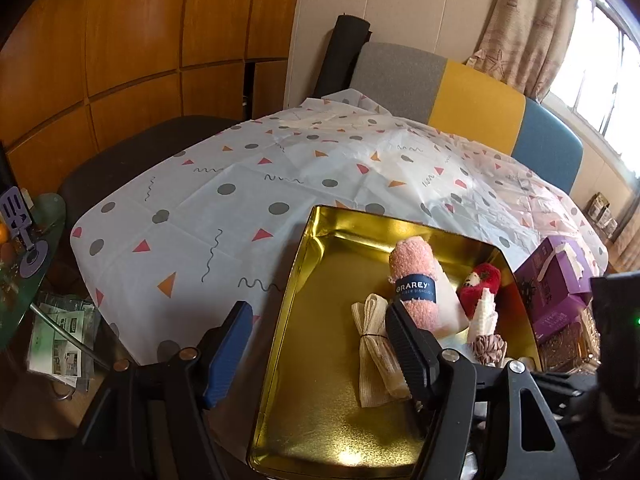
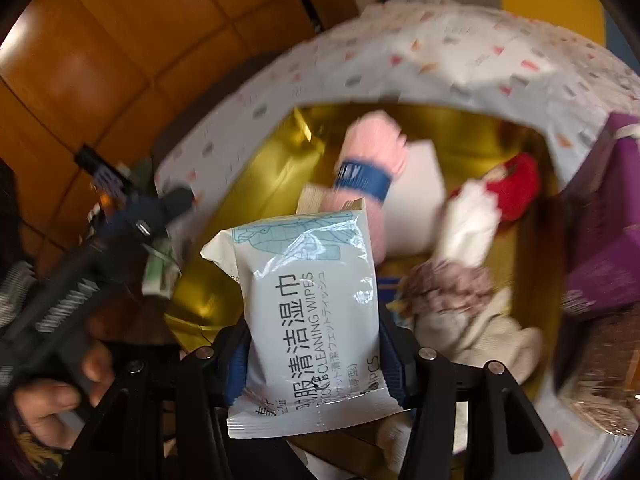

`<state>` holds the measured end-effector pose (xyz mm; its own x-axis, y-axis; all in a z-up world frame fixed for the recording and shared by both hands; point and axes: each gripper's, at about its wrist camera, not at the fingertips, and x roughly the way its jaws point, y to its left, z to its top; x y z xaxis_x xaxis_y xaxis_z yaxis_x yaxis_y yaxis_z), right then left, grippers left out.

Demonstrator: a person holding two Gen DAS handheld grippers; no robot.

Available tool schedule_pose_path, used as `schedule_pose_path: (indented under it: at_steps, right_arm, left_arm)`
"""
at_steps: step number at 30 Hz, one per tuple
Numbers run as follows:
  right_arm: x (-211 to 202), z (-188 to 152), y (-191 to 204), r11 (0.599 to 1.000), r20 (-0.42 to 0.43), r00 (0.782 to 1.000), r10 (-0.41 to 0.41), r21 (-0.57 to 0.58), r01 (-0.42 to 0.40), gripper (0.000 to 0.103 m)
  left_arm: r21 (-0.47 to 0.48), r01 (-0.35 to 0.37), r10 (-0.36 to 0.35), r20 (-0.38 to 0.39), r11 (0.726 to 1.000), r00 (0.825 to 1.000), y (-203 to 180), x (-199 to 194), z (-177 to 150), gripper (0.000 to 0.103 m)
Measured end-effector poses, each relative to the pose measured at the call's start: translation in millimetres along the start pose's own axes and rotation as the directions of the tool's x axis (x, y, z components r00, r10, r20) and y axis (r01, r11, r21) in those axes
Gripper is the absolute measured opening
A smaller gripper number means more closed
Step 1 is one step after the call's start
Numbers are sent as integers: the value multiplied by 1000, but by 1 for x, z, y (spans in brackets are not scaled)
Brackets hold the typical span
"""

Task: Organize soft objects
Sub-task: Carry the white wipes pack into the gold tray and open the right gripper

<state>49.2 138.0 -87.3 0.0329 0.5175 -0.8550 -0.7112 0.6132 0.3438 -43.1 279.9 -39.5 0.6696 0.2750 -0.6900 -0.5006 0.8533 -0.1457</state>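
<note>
The wipes pack (image 2: 312,312), soft, light and slippery, was clamped at its lower half by the right gripper (image 2: 316,364) above the tin (image 2: 208,308); the left gripper (image 1: 320,344) stood open, empty.

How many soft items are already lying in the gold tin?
At least 6: pink rolled cloth, white pad under it, beige tied mesh cloth, red plush, white cloth, mauve scrunchie. The claw hardware may hide others in the tin.
</note>
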Motion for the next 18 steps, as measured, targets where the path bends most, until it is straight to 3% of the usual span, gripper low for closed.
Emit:
schedule_pose_path:
  at_steps: [2, 8, 13, 18]
  right_arm:
    - [3, -3, -1, 1000, -18, 1000, 14, 3, -14, 61]
    - [-13, -11, -7, 998, 43, 997, 58, 22, -59, 63]
    - [-45, -19, -19, 999, 134, 991, -1, 36, -4, 63]
    - [-85, -32, -28, 994, 222, 969, -104, 45, 97, 63]
  left_arm:
    - [-2, 1, -1, -5, 1000, 1000, -1, 2, -1, 70]
    - [22, 15, -15, -2, 1000, 1000, -12, 0, -4, 70]
    - [53, 40, -40, 9, 998, 999, -25, -7, -4, 70]
    - [94, 65, -67, 18, 993, 998, -41, -15, -6, 70]
